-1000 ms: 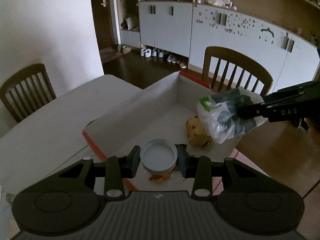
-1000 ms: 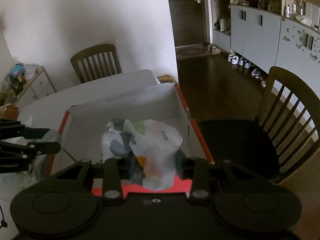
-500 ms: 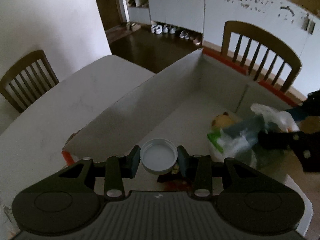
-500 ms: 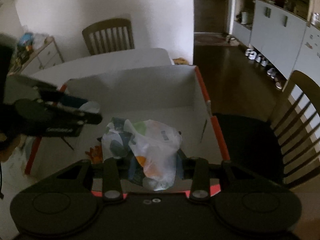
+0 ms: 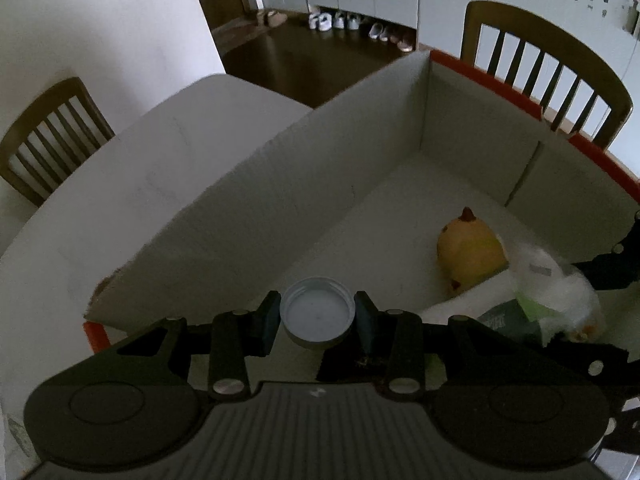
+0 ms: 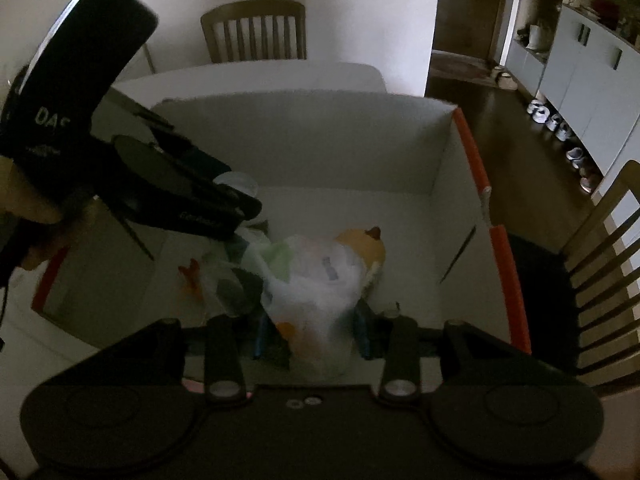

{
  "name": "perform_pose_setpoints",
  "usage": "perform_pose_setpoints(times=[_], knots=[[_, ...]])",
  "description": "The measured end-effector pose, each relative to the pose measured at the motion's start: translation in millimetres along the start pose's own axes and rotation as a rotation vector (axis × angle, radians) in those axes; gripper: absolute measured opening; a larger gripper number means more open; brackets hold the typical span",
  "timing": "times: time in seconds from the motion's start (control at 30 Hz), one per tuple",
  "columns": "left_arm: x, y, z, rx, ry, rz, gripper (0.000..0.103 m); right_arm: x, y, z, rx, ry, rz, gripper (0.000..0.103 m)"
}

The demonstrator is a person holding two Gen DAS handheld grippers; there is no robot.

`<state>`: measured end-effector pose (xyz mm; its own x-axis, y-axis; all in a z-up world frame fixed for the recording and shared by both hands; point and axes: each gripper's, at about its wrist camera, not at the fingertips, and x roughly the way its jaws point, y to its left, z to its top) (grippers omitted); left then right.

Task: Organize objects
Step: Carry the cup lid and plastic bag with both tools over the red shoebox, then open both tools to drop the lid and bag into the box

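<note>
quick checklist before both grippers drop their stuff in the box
1. Left gripper clamped on the white lid: ok.
2. Lid over the cardboard box interior: ok.
3. Right gripper jaws opening, plastic bag between them: ok.
4. Bag inside the box walls: ok.
5. Bag clear of the yellow plush toy: not ok, it sits against the toy.
6. Bag resting on the box floor: cannot tell.

Black tool [image 6: 316, 336], white "DAS" lettering

White letters "DAS" on the left gripper [image 6: 236, 204] body, smaller print below it unreadable
</note>
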<state>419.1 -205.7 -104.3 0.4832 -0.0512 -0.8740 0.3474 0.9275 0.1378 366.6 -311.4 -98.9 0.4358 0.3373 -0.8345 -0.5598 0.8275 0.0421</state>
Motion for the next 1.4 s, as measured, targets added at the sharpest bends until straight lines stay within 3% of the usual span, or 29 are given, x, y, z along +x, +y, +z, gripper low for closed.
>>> perform_pose_setpoints(times=[0.47,0.53,0.6,0.97,1.4], knots=[[4,2,-4,-0.018,0.047,-0.008,0.041,-1,-1,-3,0.037,0.002,-0.013,0.049],[1,3,-7,-0.015,0.04,0.002,0.056,-4,-2,-3,0.04,-0.002,-0.016,0.051],[-4,4,-10,-0.01,0.021,0.012,0.065,-7,-4,-5,0.047,-0.005,-0.017,0.056],[-28,11,-13,-0.046,-0.048,0.003,0.066,-30,-3,-7,0.01,-0.041,-0.05,0.071],[-79,30,-33,-0.098,-0.154,-0.055,0.066,-71,5,-14,0.052,-0.114,-0.067,0.076]])
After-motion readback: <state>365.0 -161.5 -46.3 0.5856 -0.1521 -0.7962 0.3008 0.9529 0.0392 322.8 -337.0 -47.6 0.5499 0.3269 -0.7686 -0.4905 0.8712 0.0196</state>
